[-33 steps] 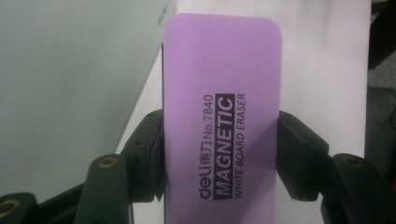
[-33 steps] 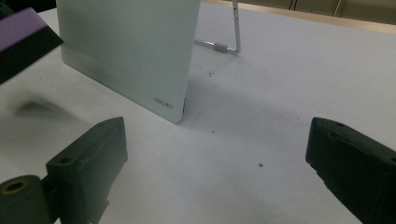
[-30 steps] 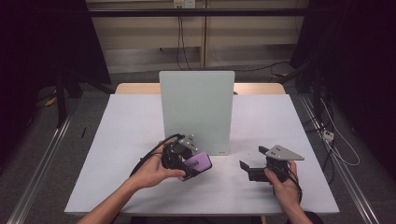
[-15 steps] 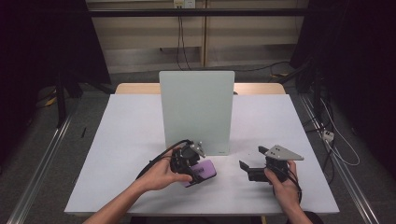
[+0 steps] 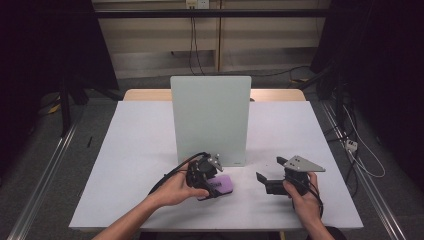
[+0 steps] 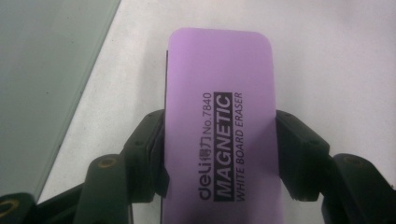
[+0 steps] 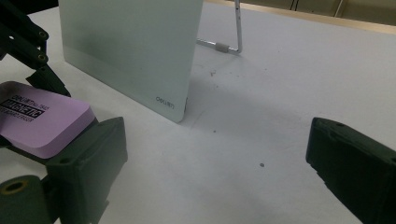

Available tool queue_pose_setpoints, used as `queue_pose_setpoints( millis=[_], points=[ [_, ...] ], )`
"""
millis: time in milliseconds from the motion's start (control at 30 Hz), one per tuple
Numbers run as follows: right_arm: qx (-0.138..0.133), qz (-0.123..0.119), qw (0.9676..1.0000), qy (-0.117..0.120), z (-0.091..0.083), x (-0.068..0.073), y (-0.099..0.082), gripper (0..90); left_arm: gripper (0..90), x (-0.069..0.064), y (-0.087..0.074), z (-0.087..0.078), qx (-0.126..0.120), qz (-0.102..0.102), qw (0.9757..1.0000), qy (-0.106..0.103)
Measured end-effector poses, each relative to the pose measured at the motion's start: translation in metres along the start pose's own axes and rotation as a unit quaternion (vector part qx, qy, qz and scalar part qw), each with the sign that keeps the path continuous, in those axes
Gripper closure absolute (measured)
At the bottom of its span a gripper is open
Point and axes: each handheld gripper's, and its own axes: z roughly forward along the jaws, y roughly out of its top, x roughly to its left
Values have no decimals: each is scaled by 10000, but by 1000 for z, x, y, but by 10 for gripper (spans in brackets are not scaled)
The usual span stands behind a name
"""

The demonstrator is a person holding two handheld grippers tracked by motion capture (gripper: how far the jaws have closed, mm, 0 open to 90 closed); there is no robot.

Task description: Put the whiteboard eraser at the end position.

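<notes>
Low over the table (image 5: 130,150), just in front of the glass board (image 5: 210,120), I am pinching the purple eraser (image 6: 219,126) in my left gripper (image 5: 209,181); my right gripper (image 5: 267,182) is resting spread. Tilting further, I am risking knocking the board.

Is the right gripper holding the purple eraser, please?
No, the eraser sits between the left gripper's fingers, while the right gripper is open and empty.

Left tool (image 5: 212,186): gripping the eraser (image 5: 222,183) low over the bench (image 5: 135,150).
Right tool (image 5: 270,181): hovering, jaws standing apart.
Board (image 5: 210,117): standing upright just behind the eraser.
</notes>
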Motion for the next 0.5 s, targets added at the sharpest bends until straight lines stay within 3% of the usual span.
queue_pose_setpoints(
  millis=[233, 500],
  points=[
    [5, 3, 10000, -1, 0, 1, 0, 56, 386, 0, 0, 1, 11, 35, 10000, 71],
    [6, -1, 10000, 2, 0, 1, 0, 56, 238, 4, -2, 2, -105, -28, 9998, 185]
  ],
)
